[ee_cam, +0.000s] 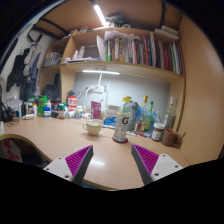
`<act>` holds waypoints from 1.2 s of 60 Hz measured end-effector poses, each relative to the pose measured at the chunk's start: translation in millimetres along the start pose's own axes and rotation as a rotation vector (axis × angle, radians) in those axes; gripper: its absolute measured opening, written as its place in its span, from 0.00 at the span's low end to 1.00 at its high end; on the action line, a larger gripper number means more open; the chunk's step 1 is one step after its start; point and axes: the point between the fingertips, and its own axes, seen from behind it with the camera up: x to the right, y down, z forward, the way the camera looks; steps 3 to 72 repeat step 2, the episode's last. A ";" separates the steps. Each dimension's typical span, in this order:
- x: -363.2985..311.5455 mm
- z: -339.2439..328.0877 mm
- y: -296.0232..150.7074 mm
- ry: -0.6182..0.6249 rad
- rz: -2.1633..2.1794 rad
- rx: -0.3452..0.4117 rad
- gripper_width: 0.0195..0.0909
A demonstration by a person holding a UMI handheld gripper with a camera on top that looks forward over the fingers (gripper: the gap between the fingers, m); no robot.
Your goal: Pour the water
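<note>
Tool held open above the desk, nothing gripped.

The tool (112,160) is seen with its two purple pads (79,158) spread well apart, and only bare desk (105,150) surface is observed between them. Just beyond the fingers, slightly to the right, a clear bottle with a blue label (124,121) is noted standing upright on the desk. A white mug (93,126) is placed just left of it, apart from it. Further bottles and jars (153,122) are recorded to the right, and cluttered small items (45,106) to the left. A lit shelf of books (140,48) is seen above, beyond everything.
</note>
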 end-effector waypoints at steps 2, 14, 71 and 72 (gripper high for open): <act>-0.1 -0.1 0.9 0.000 0.000 0.001 0.92; -0.1 -0.1 0.9 0.000 0.000 0.001 0.92; -0.1 -0.1 0.9 0.000 0.000 0.001 0.92; -0.1 -0.1 0.9 0.000 0.000 0.001 0.92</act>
